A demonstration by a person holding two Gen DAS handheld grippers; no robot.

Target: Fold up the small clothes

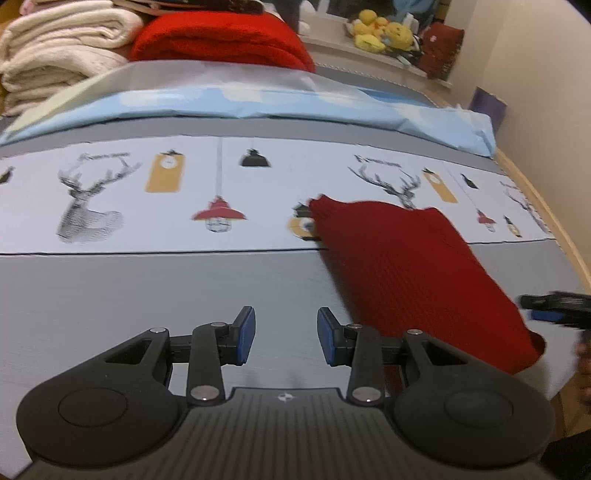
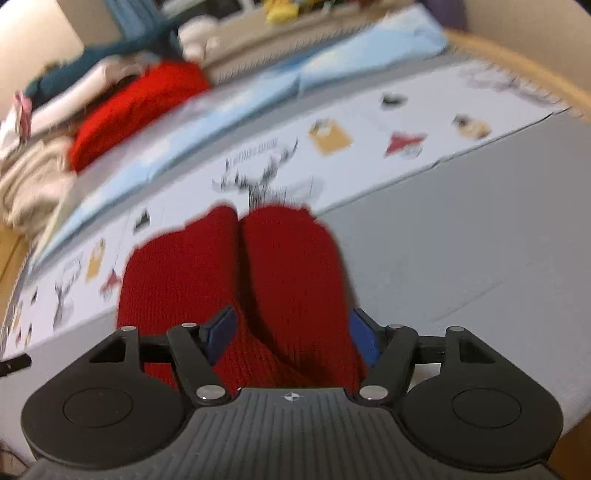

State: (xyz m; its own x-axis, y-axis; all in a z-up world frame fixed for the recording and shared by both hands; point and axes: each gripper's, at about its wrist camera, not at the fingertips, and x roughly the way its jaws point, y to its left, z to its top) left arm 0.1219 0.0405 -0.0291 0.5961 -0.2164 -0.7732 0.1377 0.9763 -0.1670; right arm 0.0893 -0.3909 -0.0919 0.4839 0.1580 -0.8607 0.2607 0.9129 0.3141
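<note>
The dark red knit [image 1: 413,273] lies flat on the bed cover [image 1: 147,302], in the right half of the left wrist view, running from the printed band down toward the lower right. In the right wrist view the same knit [image 2: 258,280] fills the centre and shows what the other view does not: two rounded lobes side by side, parted by a dark crease down the middle.

Your right gripper [image 2: 291,334] sits over the near end of the knit. Its jaws stand wide apart, one blue pad on each side of the right-hand lobe; whether a pad touches the cloth cannot be told, but nothing is clenched. The left wrist view catches only a blurred black and blue part of this gripper [image 1: 554,308] at the right edge, just beyond the knit's lower corner.

Your left gripper [image 1: 286,338] is released too: its blue pads stand apart with bare grey cover between them. The knit lies just to the right of its right finger, partly behind that finger's linkage.

Only the left wrist view shows the far scene sharply: a bright red folded blanket [image 1: 221,40] at upper centre, cream towels [image 1: 59,48] at upper left, yellow plush toys [image 1: 384,29] at upper right. The right wrist view is blurred; there the red blanket [image 2: 136,107] lies at upper left.
</note>
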